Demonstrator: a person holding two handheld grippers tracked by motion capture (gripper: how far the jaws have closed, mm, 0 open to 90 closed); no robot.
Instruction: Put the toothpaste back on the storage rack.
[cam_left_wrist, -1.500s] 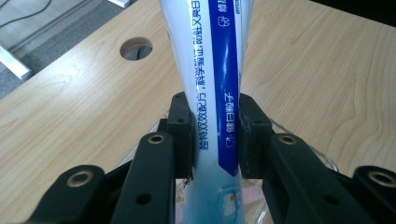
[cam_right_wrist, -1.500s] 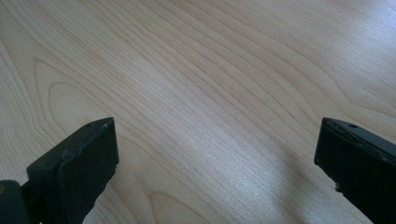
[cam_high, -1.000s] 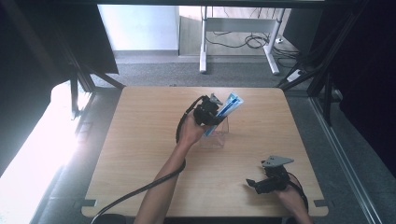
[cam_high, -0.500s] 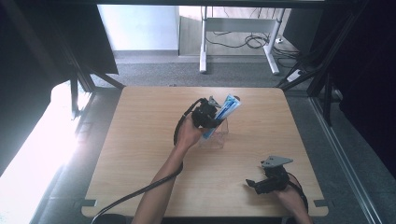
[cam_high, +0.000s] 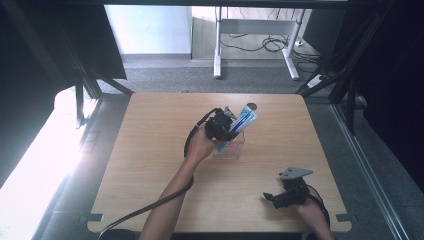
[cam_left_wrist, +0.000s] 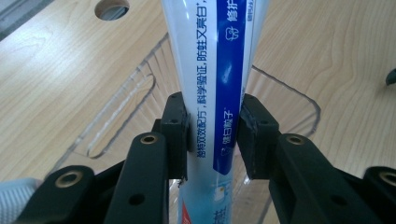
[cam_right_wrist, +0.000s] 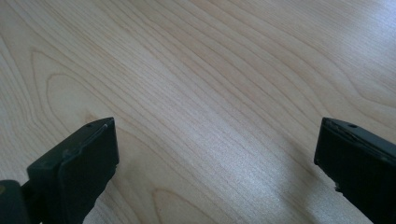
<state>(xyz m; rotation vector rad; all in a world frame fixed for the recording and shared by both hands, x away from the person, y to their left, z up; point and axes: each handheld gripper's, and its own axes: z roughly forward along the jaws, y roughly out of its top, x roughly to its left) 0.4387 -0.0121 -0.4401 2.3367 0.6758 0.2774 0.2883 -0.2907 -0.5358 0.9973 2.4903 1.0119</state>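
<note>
A white and blue toothpaste tube stands tilted, its lower end inside a clear plastic container at the middle of the wooden table. My left gripper is shut on the tube. Both pads touch its sides, though the jaws have just been opening a little with the tube still between them. At the front right, my right gripper hovers low over bare wood, open, with nothing between its jaws.
A round cable hole sits in the table just behind the container. A desk frame and cables stand on the floor beyond the far edge. A black cable trails from my left gripper off the front edge.
My left gripper and the tube have sunk slightly toward the clear container. The right gripper has stayed where it was.
</note>
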